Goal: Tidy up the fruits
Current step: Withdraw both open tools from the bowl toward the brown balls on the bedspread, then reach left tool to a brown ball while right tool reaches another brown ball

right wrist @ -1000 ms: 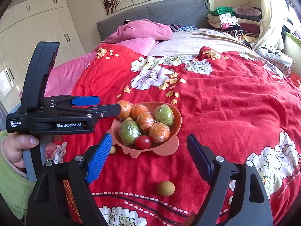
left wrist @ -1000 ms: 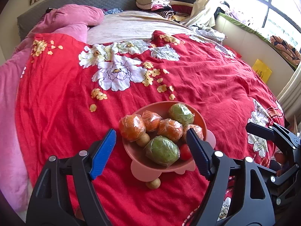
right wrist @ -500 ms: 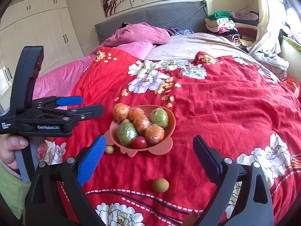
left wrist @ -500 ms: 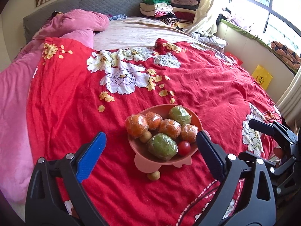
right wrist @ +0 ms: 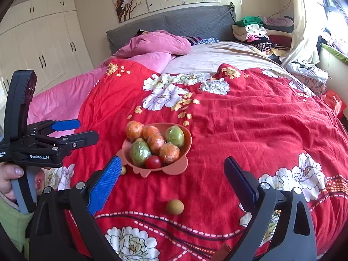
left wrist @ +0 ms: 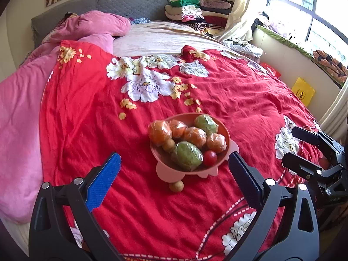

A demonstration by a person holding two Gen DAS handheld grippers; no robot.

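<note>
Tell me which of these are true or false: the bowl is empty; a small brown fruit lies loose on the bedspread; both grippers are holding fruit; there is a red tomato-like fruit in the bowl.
1. The pink bowl is empty. False: it holds wrapped orange and green fruits.
2. A small brown fruit lies loose on the red bedspread. True; another small brown one sits against the bowl's base.
3. Both grippers hold fruit. False: the left gripper and right gripper are open with nothing between their fingers.
4. A small red fruit sits in the bowl. True, at the near edge.
</note>
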